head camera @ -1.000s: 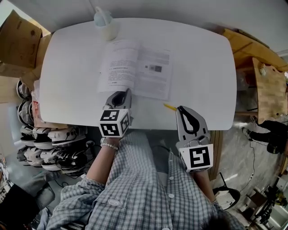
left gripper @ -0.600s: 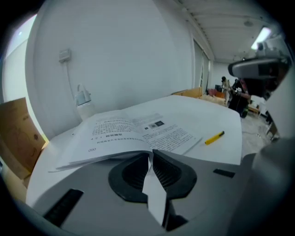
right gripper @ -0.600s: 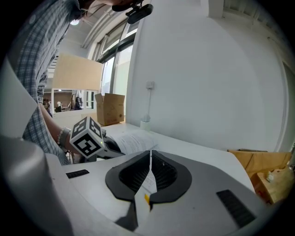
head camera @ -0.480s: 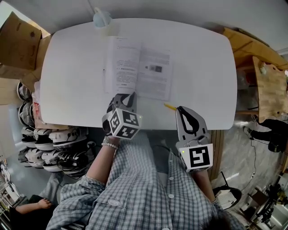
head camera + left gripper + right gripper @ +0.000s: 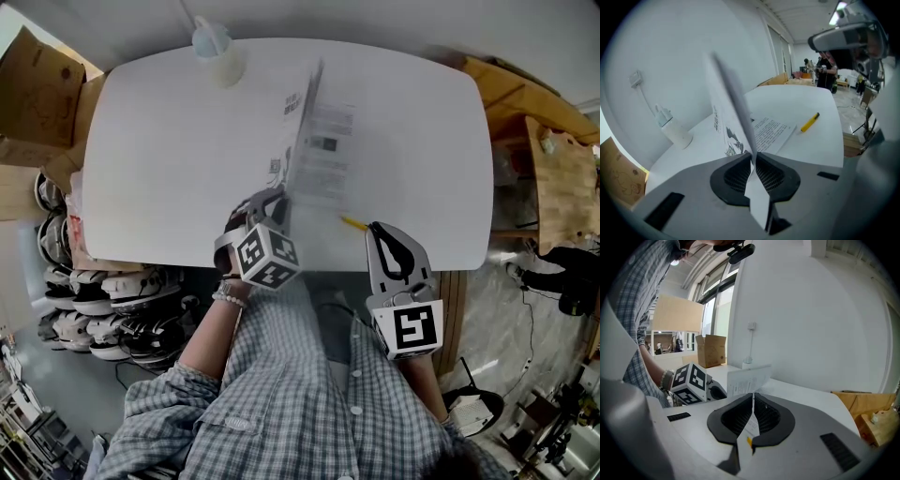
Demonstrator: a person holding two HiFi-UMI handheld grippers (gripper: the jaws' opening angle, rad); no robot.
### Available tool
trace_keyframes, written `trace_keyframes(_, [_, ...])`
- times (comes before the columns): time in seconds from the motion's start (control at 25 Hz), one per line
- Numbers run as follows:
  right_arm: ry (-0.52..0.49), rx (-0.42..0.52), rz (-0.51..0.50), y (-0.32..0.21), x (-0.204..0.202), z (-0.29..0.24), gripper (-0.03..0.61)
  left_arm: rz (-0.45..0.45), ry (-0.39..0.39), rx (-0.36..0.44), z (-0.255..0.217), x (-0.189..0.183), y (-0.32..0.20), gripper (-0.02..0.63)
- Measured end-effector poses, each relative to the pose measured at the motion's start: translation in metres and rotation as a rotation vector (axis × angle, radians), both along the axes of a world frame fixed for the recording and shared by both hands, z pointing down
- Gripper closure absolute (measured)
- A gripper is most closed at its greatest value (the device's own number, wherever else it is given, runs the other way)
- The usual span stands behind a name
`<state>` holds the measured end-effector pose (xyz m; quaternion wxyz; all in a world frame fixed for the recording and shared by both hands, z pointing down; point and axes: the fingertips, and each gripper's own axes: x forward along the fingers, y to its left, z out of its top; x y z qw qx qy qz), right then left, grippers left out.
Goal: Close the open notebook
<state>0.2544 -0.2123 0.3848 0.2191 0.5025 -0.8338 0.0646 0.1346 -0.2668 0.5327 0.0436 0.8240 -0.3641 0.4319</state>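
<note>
The notebook lies open on the white table. Its left leaf stands almost upright over the spine, blurred. My left gripper grips that leaf's near edge; in the left gripper view the leaf runs between the jaws of the left gripper, which are starting to open while the pads still touch it. The printed right page stays flat. My right gripper rests shut and empty at the table's near edge, and its own view shows the raised leaf beyond the right gripper.
A yellow pen lies just ahead of the right gripper. A white bottle stands at the table's far left. Cardboard boxes and shoes are left of the table, wooden furniture to its right.
The left gripper has rolled and swung the notebook's left leaf up from flat to nearly upright, toward the right page. The right gripper has not moved.
</note>
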Motion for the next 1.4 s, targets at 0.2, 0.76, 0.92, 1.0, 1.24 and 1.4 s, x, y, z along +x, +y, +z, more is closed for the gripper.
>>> trace_keyframes(0.2, [0.001,0.015,0.002,0.000,0.003,-0.001,0.551,0.042,-0.007,-0.022,0.005,0.016,-0.001,0.591])
trace_keyframes(0.76, [-0.011,0.022,0.010,-0.001,0.004,-0.002,0.551,0.060,0.054,-0.143,0.023,0.023,0.014,0.534])
trace_keyframes(0.92, [-0.013,0.025,0.004,-0.002,0.001,-0.003,0.551,0.027,0.111,-0.141,0.015,0.020,0.010,0.534])
trace_keyframes(1.0, [-0.018,0.024,0.007,-0.003,-0.001,-0.004,0.551,0.000,0.142,-0.135,0.010,0.016,0.007,0.534])
trace_keyframes(1.24, [-0.027,0.039,0.003,-0.005,-0.007,-0.008,0.551,-0.046,0.254,-0.079,-0.016,0.004,-0.001,0.592])
trace_keyframes(1.4, [-0.037,0.045,0.009,-0.006,-0.011,-0.012,0.551,-0.040,0.291,-0.020,-0.036,-0.003,-0.002,0.604])
